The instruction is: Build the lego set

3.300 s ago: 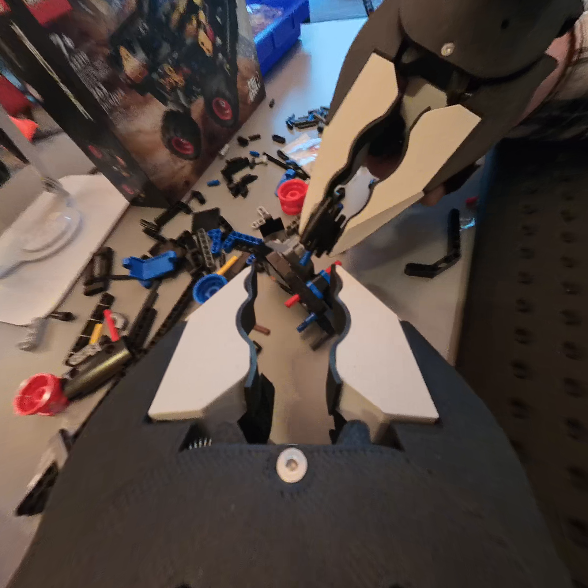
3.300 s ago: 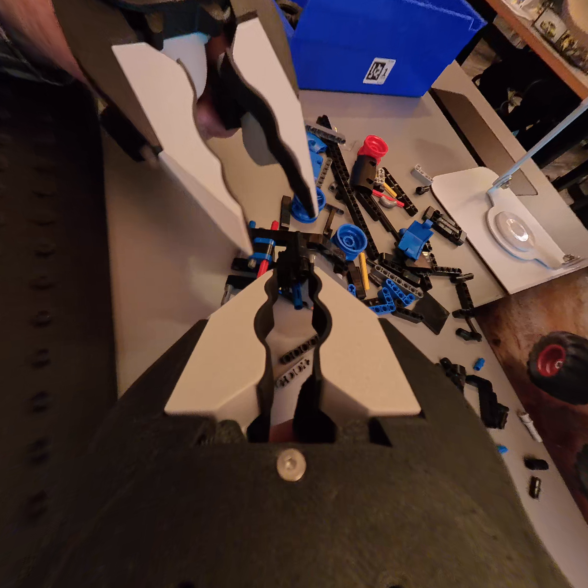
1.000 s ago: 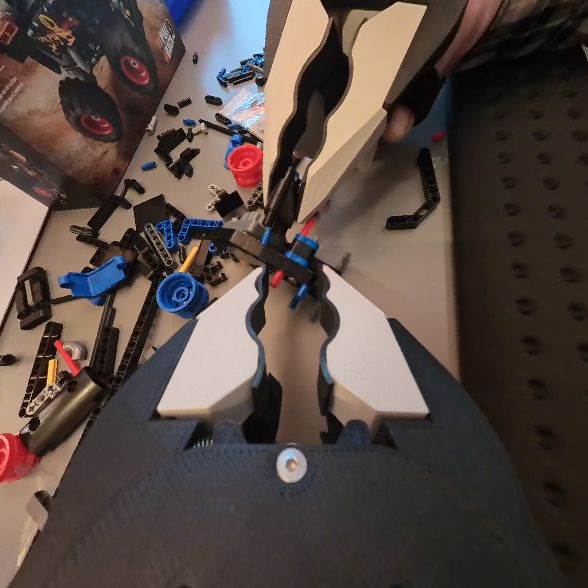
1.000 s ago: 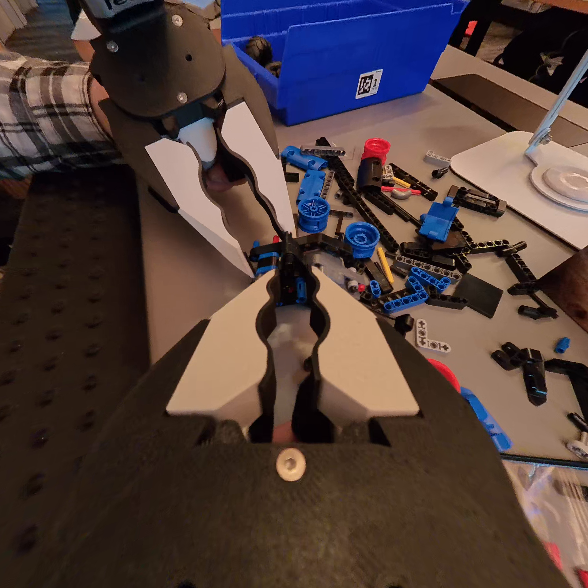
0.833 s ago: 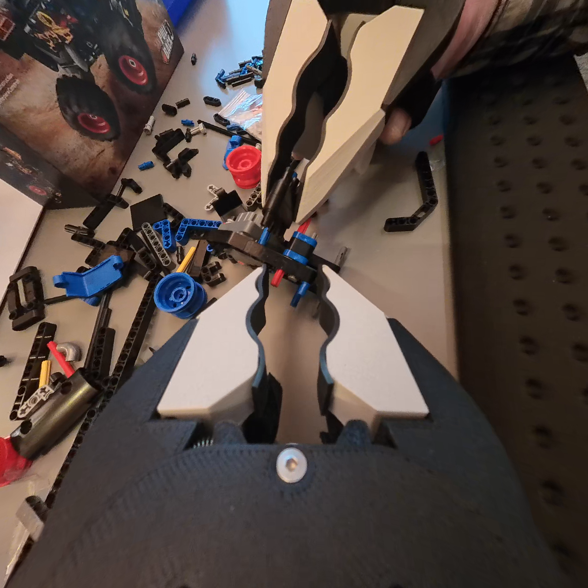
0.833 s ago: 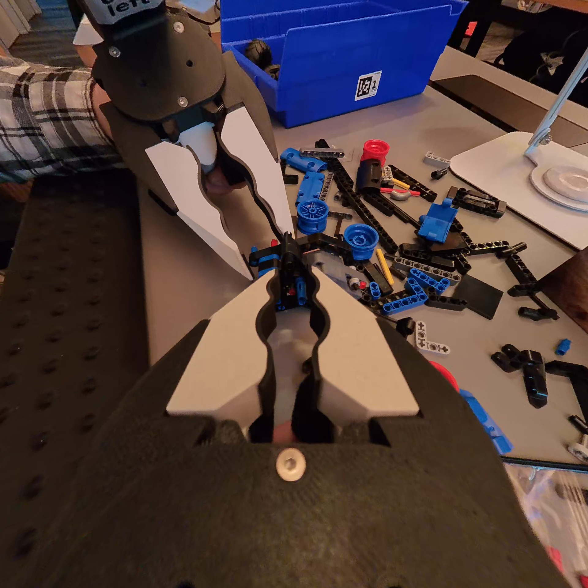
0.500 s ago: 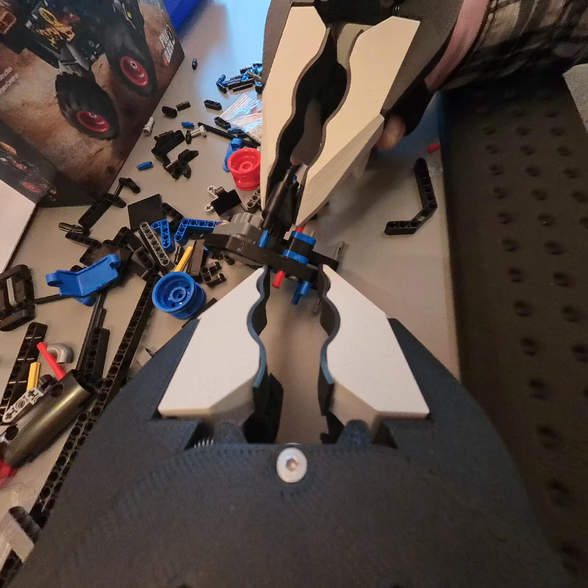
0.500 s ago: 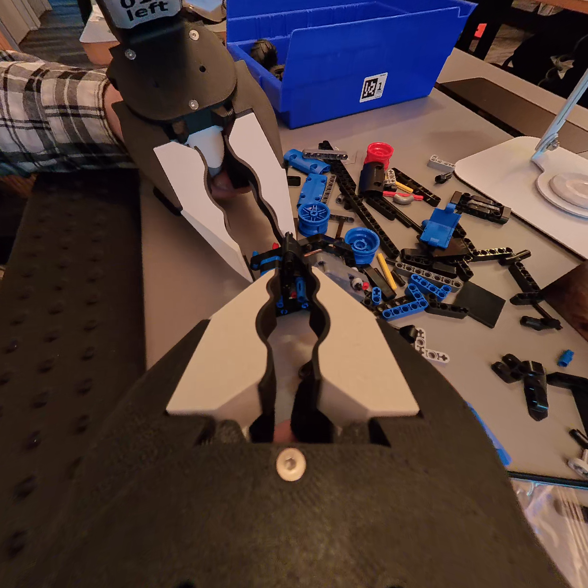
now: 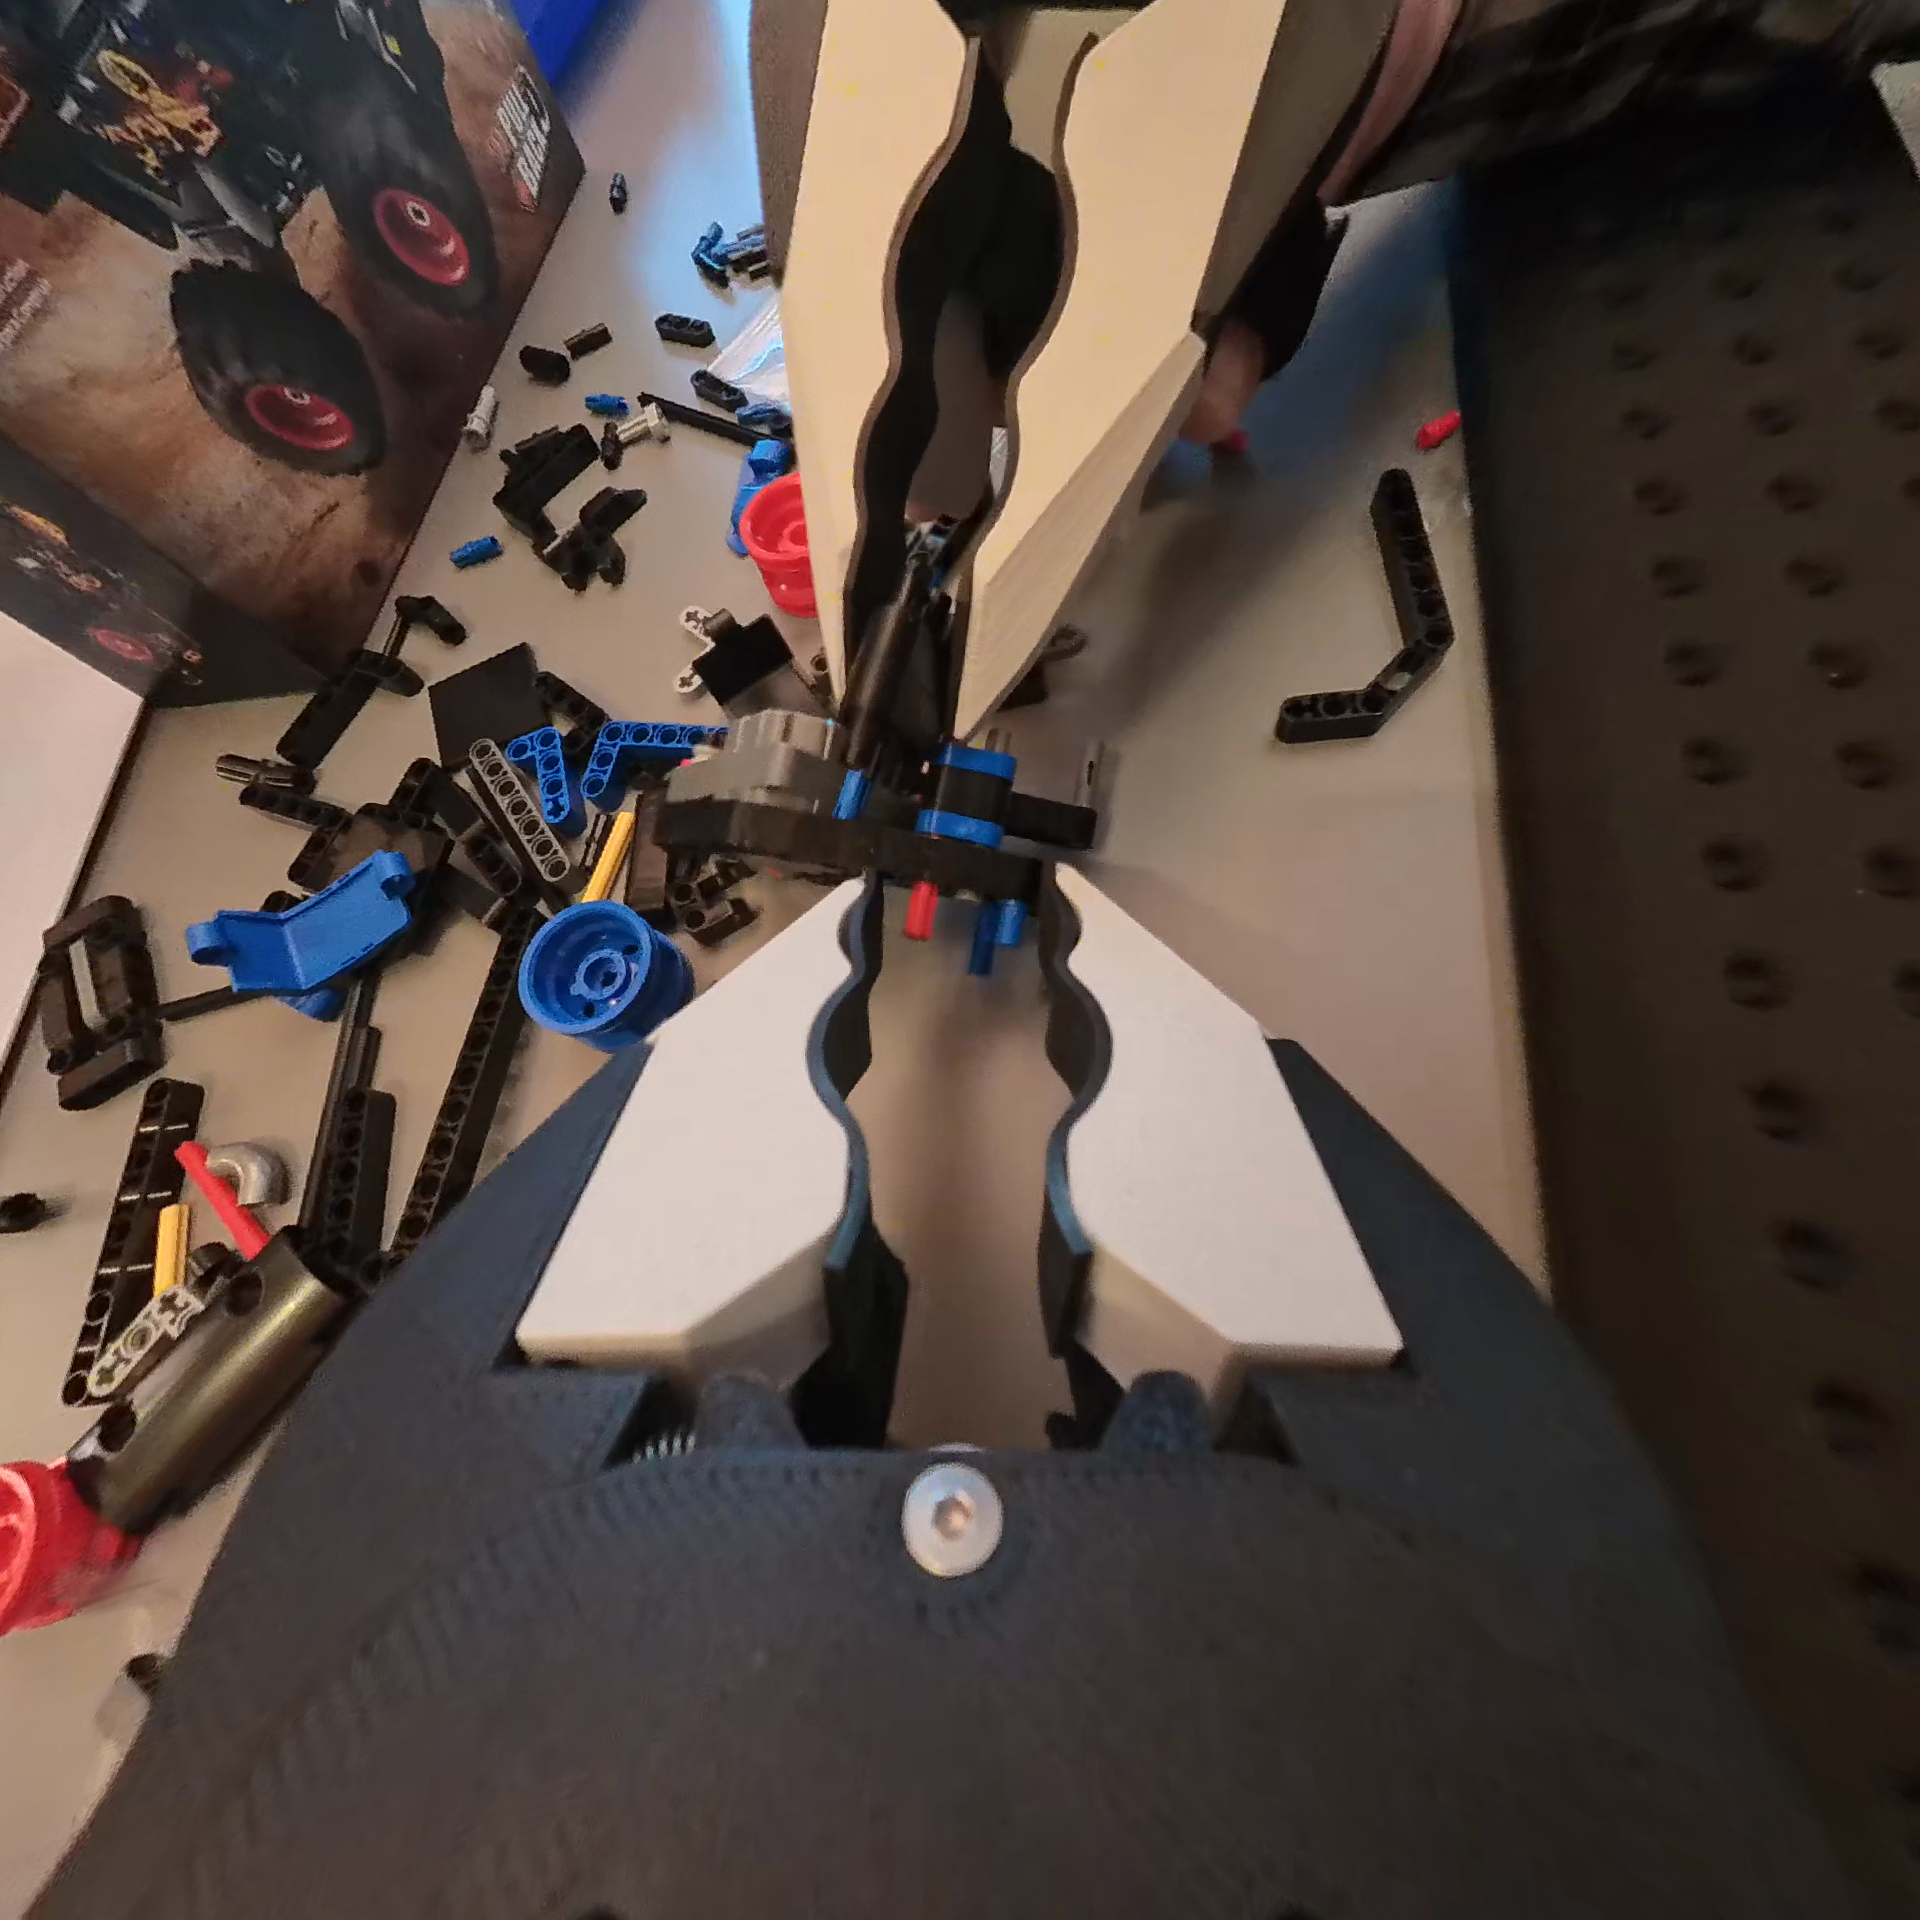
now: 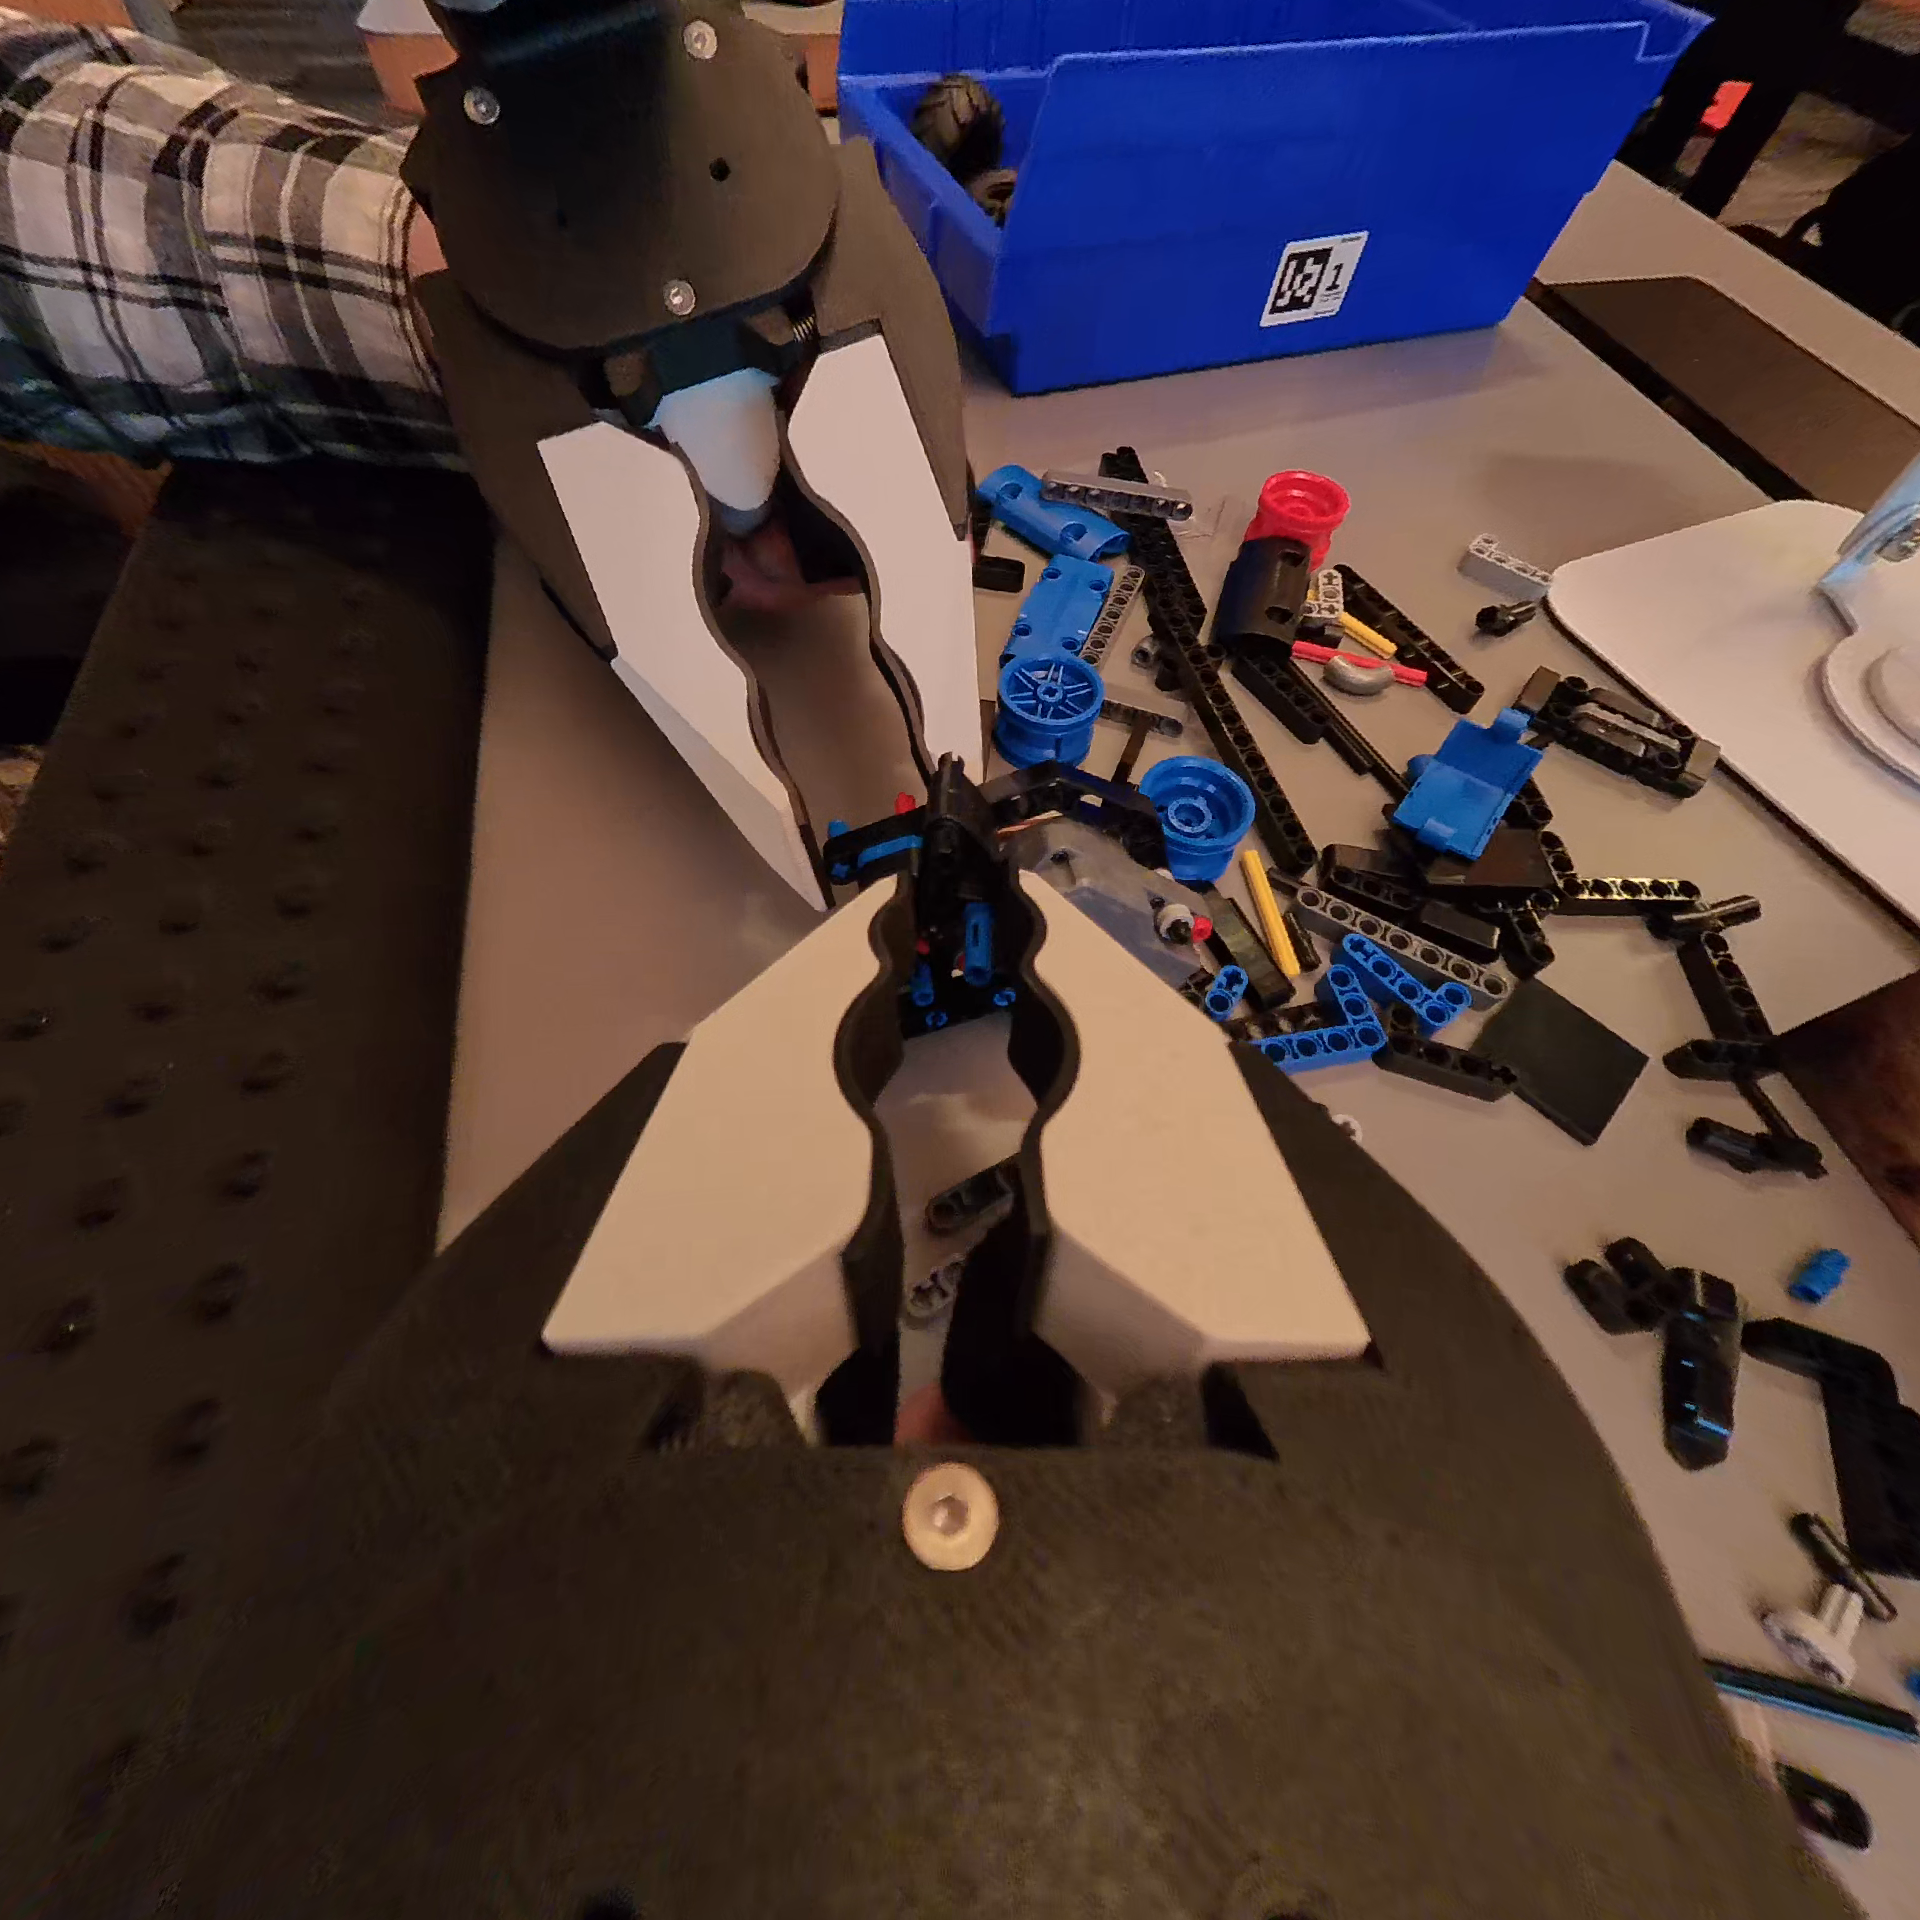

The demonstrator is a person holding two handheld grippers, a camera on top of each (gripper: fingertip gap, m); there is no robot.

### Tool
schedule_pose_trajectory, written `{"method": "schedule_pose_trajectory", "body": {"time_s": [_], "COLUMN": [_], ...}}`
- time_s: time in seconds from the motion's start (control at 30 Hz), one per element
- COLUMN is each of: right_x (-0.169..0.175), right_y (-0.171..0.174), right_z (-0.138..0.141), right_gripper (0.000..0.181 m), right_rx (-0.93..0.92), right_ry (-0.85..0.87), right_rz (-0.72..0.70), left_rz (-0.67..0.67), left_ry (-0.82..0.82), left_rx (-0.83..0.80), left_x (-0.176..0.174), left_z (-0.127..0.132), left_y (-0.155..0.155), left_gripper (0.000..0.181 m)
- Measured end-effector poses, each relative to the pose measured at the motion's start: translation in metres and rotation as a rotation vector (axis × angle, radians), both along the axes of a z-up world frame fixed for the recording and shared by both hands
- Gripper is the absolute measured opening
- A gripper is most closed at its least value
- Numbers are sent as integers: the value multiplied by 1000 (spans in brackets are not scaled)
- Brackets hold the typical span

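A half-built lego assembly of black beams, a grey block and blue and red pins hangs just above the grey table. My left gripper is shut on its near end, and red and blue pins poke between the fingers. My right gripper comes from above, shut on a black piece that meets the assembly's top. In the right wrist view my right gripper clamps that black piece with blue pins. The left gripper straddles the assembly from the far side.
Loose black, blue and red parts litter the table: blue wheel hubs, a red hub, a black angled beam. The set's box, a blue bin and a white lamp base stand around. A black dotted mat borders the table. Both grippers' tips are close together, under 4 cm apart.
The assembly has turned from tilted to level across my left fingertips. My right gripper has swung more upright over it and come closer. Both grips have held.
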State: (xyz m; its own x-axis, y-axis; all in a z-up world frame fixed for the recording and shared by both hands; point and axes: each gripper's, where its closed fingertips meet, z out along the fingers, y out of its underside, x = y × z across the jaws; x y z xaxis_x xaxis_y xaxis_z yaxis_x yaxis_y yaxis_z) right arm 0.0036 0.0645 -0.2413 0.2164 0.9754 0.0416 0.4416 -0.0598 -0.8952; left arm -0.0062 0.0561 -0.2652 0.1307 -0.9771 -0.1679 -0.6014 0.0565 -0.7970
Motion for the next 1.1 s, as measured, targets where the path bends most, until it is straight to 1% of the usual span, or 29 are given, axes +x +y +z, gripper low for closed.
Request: {"method": "schedule_pose_trajectory", "body": {"time_s": [0.13,0.4,0.57,0.77,0.83,0.87,0.97,1.1], "right_x": [0,1,-1,5,7,9,14,14], "right_y": [1,1,2,4,4,5,6,3], "right_z": [-1,-1,-2,-3,-2,-1,5,1], "right_gripper": [13,13,13,14,21,22,19,13], "right_rx": [-2,-11,-51,-74,-93,-100,-97,-72], "right_ry": [-11,-47,-44,-30,-22,-15,-8,-54], "right_rz": [41,134,179,144,134,131,115,108], "left_rz": [-4,-79,-88,-77,-79,-76,-70,-74], "left_ry": [24,72,70,44,52,54,55,51], "left_rx": [30,102,100,68,55,59,62,61], "left_x": [1,2,1,4,4,4,5,6], "left_z": [-1,-2,-2,-1,-3,-4,-3,-3], "left_y": [1,1,1,0,-2,-1,-2,-3], "left_gripper": [27,26,26,30,26,24,22,22]}}
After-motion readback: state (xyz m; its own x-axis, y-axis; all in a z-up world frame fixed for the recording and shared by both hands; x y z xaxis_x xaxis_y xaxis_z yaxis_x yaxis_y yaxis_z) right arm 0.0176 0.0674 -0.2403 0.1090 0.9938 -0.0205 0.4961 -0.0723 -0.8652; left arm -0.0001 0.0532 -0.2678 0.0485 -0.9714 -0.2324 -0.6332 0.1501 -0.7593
